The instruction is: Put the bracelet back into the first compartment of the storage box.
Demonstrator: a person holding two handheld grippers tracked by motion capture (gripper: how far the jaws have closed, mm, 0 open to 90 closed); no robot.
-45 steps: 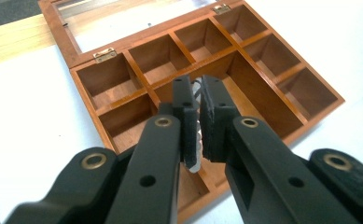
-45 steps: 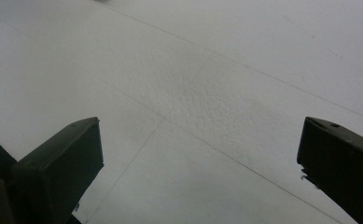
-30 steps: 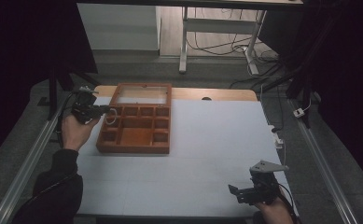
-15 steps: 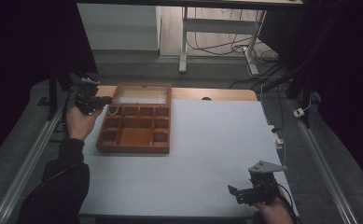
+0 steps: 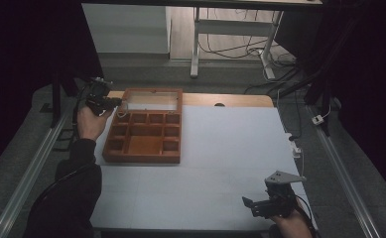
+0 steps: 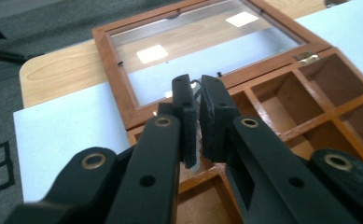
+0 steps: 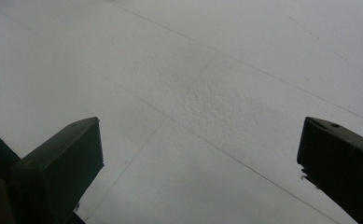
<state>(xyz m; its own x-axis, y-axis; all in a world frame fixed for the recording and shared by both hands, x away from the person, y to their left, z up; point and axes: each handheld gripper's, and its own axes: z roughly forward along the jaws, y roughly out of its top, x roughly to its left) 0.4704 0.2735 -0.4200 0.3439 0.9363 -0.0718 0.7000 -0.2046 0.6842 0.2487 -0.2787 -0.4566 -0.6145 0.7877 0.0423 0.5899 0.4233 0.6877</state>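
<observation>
Your left gripper (image 5: 112, 102) sits at the far left corner of the tabletop (image 5: 220, 144), beside the far left corner of the wooden box (image 5: 146, 131). Its jaws are closed together, clamped on a small thin pale item (image 6: 197, 122) that you cannot identify; it sits between the pads above the box's nearest compartments. The box lies open on the left part of the tabletop, its glass lid (image 6: 202, 39) folded back flat toward the far edge. Your right gripper (image 5: 254, 206) rests at the near right corner, its jaws wide apart over bare tabletop.
</observation>
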